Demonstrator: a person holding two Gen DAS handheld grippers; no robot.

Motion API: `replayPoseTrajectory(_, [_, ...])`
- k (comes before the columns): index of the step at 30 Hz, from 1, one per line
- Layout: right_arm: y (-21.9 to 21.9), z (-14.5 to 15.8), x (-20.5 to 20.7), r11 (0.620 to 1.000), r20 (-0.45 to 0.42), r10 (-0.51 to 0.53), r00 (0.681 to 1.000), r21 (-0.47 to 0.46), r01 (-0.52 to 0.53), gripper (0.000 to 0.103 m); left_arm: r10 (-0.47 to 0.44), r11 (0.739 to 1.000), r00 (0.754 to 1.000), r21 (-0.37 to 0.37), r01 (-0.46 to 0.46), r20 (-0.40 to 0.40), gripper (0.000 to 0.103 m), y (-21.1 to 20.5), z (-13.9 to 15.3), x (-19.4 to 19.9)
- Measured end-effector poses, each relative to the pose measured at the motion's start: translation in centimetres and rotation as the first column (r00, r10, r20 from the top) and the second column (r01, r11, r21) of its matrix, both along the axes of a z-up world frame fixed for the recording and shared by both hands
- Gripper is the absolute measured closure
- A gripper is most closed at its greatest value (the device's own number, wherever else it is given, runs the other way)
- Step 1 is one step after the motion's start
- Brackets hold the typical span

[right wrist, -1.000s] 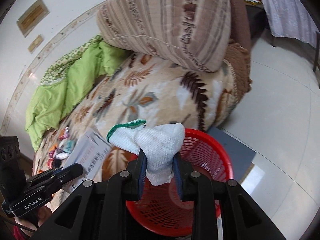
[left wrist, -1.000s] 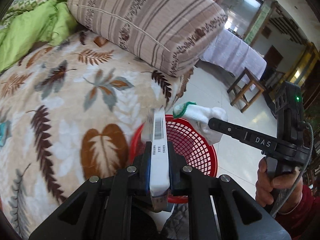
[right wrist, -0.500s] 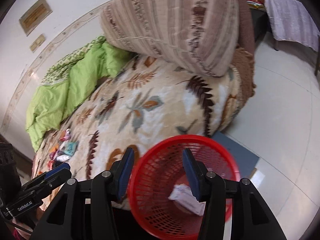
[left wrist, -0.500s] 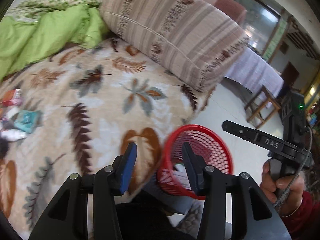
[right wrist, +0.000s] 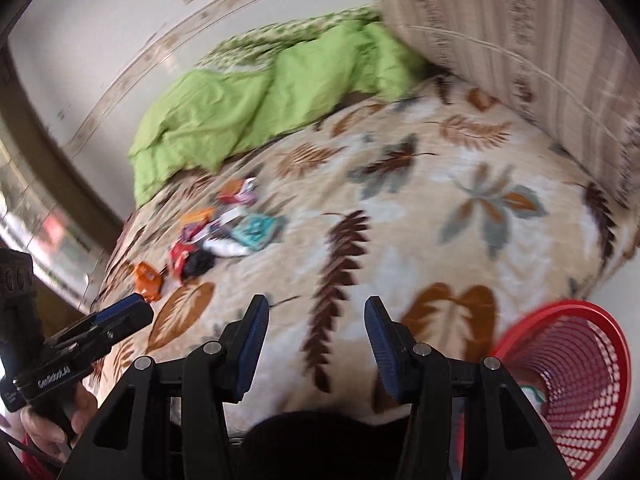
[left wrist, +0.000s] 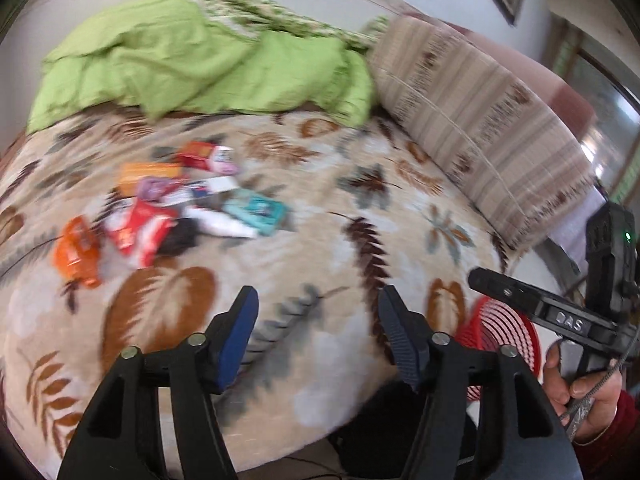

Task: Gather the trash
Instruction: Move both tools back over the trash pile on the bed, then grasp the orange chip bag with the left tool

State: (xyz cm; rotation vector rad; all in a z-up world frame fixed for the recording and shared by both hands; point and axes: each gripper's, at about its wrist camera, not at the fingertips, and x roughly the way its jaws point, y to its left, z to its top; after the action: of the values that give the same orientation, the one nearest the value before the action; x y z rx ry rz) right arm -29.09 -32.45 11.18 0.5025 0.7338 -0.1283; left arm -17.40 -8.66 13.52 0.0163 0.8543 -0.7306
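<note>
Bed, leaf-patterned blanket (left wrist: 360, 184), serving as the work surface. Trash pile (left wrist: 168, 212): a loose cluster of wrappers and small packets, among them an orange packet (left wrist: 76, 250), a red wrapper (left wrist: 140, 228), a teal packet (left wrist: 256, 210) and a white piece, lying toward the blanket's left side, short of the green quilt (left wrist: 192, 64) bunched along the far edge; the blur hides finer detail. Striped pillow (left wrist: 472, 120) at the far right corner. Red basket (right wrist: 568, 376) on the floor at the bed's near right corner, something pale inside. Left gripper (left wrist: 316, 336): jaws opening, nothing between them, over the near edge of the blanket. Right gripper (right wrist: 316, 340): jaws moderately apart, empty, likewise over the near edge, basket just to its right. Step in hand, as judged: between drops, both tools free and facing the pile. Next move calls for reaching across the blanket to the cluster, singling out one piece per gripper, and closing on a thin, crushable edge without dragging the neighbours or pinching the blanket.
</note>
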Motion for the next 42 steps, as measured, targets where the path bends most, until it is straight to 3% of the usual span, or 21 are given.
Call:
replayPoseTrajectory(3, [2.6,0.2,2.1,0.997,-0.001,0.075,0.997,-0.020,-0.075,0.050,0.115,0.993,0.993,0.000,-0.115,-0.002,0.034,4.1,-0.2,2.2])
replayPoseTrajectory(6, [4.6,0.3,3.4,0.991,-0.005,0.129,0.992,-0.034,-0.130,0.050,0.252,0.968,0.967,-0.003,-0.252,-0.023,0.031,8.7,-0.9,5.0])
replayPoseTrajectory(8, [5.8,0.3,4.1,0.986,-0.009,0.159,0.987,-0.043,-0.159,0.050,0.349,0.937,0.936,0.013,-0.349,-0.049,0.028,11.5,-1.9,7.2])
replayPoseTrajectory(13, [7.6,0.3,4.9,0.978,-0.017,0.200,0.980,-0.055,-0.200,0.050,0.493,0.869,0.857,0.037,-0.493,-0.151,0.028,16.0,-5.8,11.9])
replayPoseTrajectory(19, [8.5,0.1,5.8,0.973,-0.032,0.217,0.976,-0.067,-0.219,0.049,0.545,0.834,0.808,0.044,-0.550,-0.223,0.028,16.1,-8.7,16.3])
replayPoseTrajectory(21, [8.7,0.0,6.1,0.972,-0.039,0.220,0.975,-0.074,-0.223,0.049,0.541,0.836,0.808,0.041,-0.547,-0.233,0.027,15.3,-9.3,17.4])
replayPoseTrajectory(24, [8.8,0.0,6.6,0.970,-0.047,0.227,0.973,-0.082,-0.230,0.049,0.569,0.820,0.793,0.067,-0.569,-0.218,0.028,14.5,-10.5,19.1])
replayPoseTrajectory(26, [9.1,0.1,7.1,0.967,-0.051,0.236,0.970,-0.087,-0.240,0.049,0.578,0.812,0.784,0.068,-0.580,-0.226,0.047,14.7,-11.0,19.5])
replayPoseTrajectory(27, [9.3,0.2,7.4,0.964,-0.052,0.244,0.968,-0.094,-0.248,0.049,0.575,0.814,0.785,0.063,-0.577,-0.232,0.048,14.7,-11.2,19.5])
replayPoseTrajectory(31, [10.5,0.4,9.6,0.947,-0.057,0.294,0.954,-0.115,-0.299,0.045,0.587,0.808,0.792,0.052,-0.587,-0.169,0.052,15.0,-10.7,18.4])
replayPoseTrajectory(33, [11.5,0.4,11.3,0.935,-0.052,0.329,0.943,-0.119,-0.333,0.042,0.610,0.791,0.782,0.043,-0.610,-0.128,0.051,15.4,-10.0,17.3])
replayPoseTrajectory(35, [12.6,0.2,13.0,0.919,-0.057,0.367,0.928,-0.132,-0.372,0.034,0.638,0.770,0.766,0.033,-0.638,-0.082,0.051,16.0,-9.3,16.0])
replayPoseTrajectory(42, [18.2,-1.9,22.2,0.845,-0.114,0.480,0.870,-0.207,-0.494,0.031,0.718,0.696,0.696,0.030,-0.717,-0.010,0.051,18.0,-8.4,15.0])
